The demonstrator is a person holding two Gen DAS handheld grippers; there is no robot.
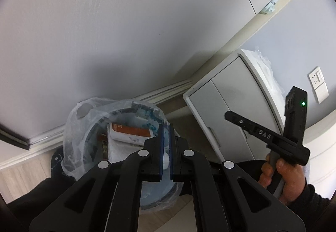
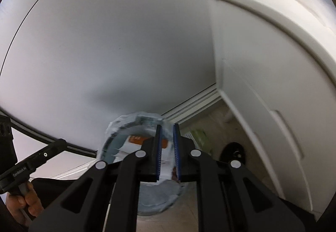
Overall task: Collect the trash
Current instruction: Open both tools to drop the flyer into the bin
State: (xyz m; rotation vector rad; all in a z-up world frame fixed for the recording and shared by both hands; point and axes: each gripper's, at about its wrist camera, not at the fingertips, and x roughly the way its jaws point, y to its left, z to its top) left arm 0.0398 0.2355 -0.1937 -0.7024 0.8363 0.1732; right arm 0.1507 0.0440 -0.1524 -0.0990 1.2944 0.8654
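A round trash bin (image 1: 105, 127) lined with a clear plastic bag stands on the floor against the wall. Inside lies a white and orange package (image 1: 128, 132). My left gripper (image 1: 166, 150) hangs just above the bin, its blue-padded jaws nearly closed with nothing between them. My right gripper (image 2: 167, 152) is also above the same bin (image 2: 113, 139), jaws a narrow gap apart and empty; the package (image 2: 134, 140) shows below it. The right gripper's body (image 1: 273, 137) shows at the right of the left wrist view.
A white cabinet (image 1: 231, 110) stands right of the bin, also in the right wrist view (image 2: 273, 64). A grey wall (image 1: 126, 32) with a white baseboard runs behind. A wall socket (image 1: 318, 83) is far right. A green item (image 2: 199, 137) lies by the cabinet.
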